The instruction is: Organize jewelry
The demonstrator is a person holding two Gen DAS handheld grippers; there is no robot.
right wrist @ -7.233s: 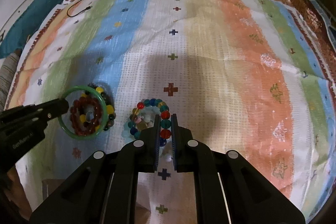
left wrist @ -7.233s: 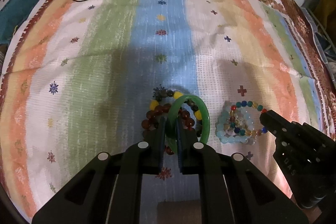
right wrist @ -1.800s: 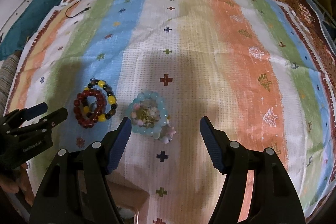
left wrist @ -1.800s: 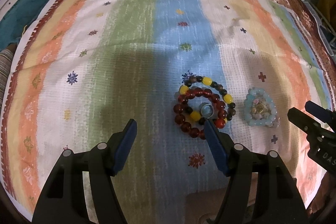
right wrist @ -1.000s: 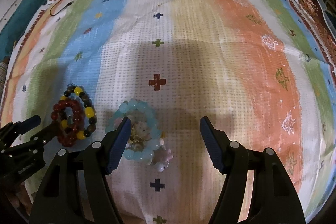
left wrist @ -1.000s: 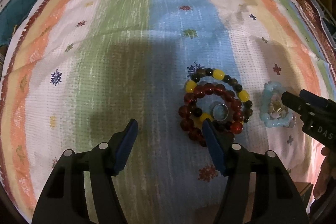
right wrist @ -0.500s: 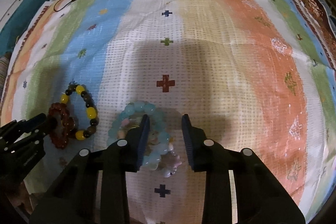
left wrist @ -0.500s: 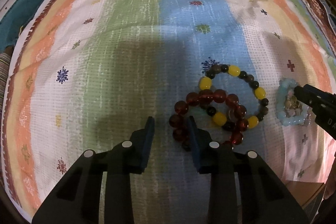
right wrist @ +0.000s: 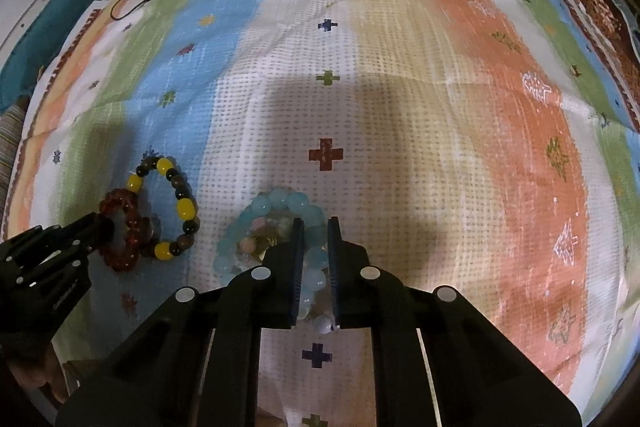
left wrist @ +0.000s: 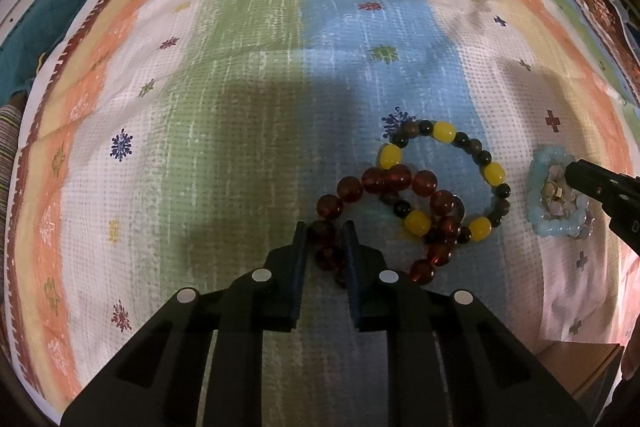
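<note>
Both your grippers have just been closing, and now each one has beads between its pads. Your left gripper (left wrist: 323, 239) pinches the near side of the dark red bead bracelet (left wrist: 394, 179), which overlaps the yellow-and-dark bead bracelet (left wrist: 444, 133) just beyond on the striped cloth (left wrist: 248, 75). Your right gripper (right wrist: 314, 239) pinches the pale blue bead bracelet (right wrist: 280, 203), right at its fingertips.
</note>
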